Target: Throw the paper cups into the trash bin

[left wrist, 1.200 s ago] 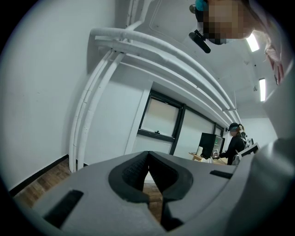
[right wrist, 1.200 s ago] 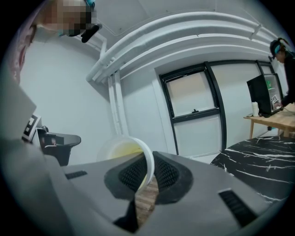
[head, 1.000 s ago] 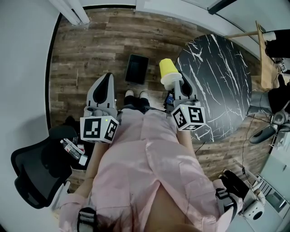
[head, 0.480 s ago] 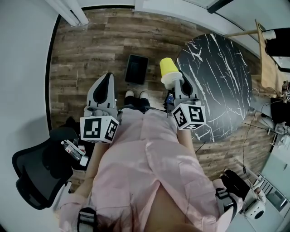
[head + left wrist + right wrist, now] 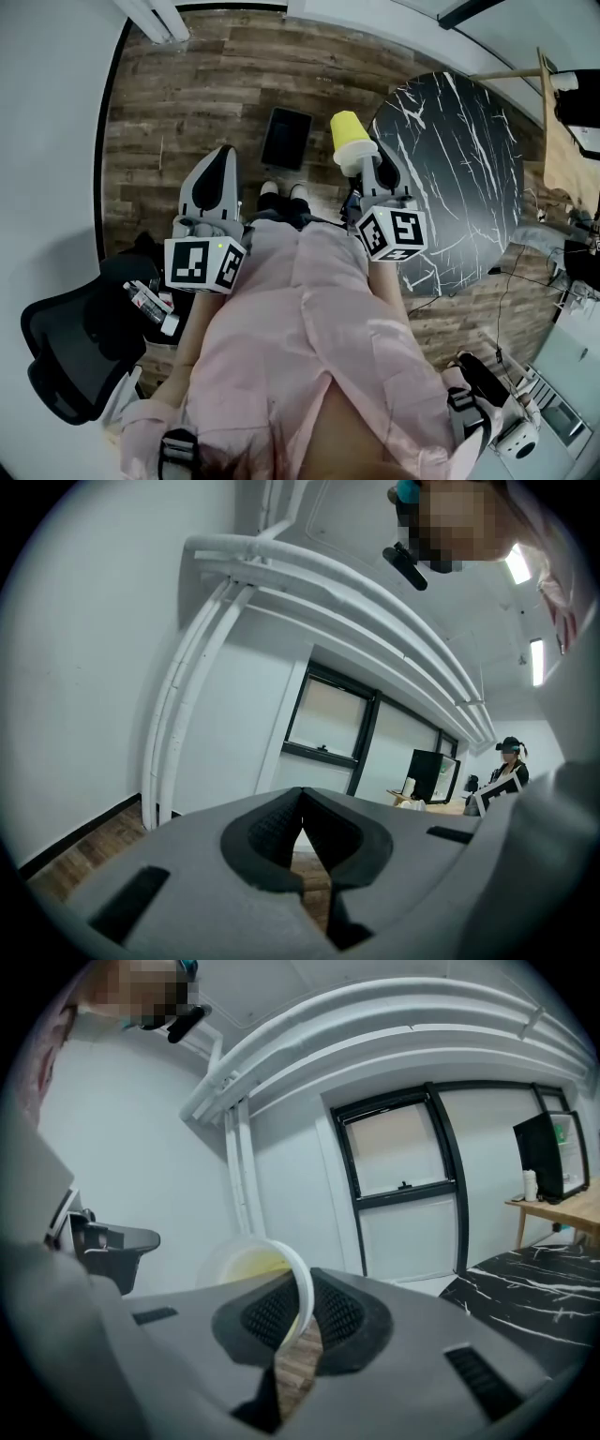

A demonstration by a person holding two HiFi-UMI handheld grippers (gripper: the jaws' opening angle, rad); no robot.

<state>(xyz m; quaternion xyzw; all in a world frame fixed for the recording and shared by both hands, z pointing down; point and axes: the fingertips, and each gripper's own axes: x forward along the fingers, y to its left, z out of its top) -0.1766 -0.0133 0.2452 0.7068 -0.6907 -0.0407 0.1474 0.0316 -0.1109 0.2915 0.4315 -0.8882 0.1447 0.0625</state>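
Little has changed: your right gripper (image 5: 366, 173) still pinches the yellow paper cup (image 5: 350, 141) by its rim above the floor, left gripper (image 5: 221, 159) clenched empty; the dark trash bin (image 5: 286, 138) waits just ahead.

Upper centre: probable trash bin (image 5: 286, 138) sitting on floor (image 5: 187, 103); paper cup (image 5: 349, 139) hanging just right of it; table (image 5: 459, 178) lying right; chair (image 5: 70, 352) standing lower left.

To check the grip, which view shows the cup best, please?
Right gripper view: the cup rim sits pinched in the right tool. The head view shows only its yellow outside; the left gripper view, nothing.
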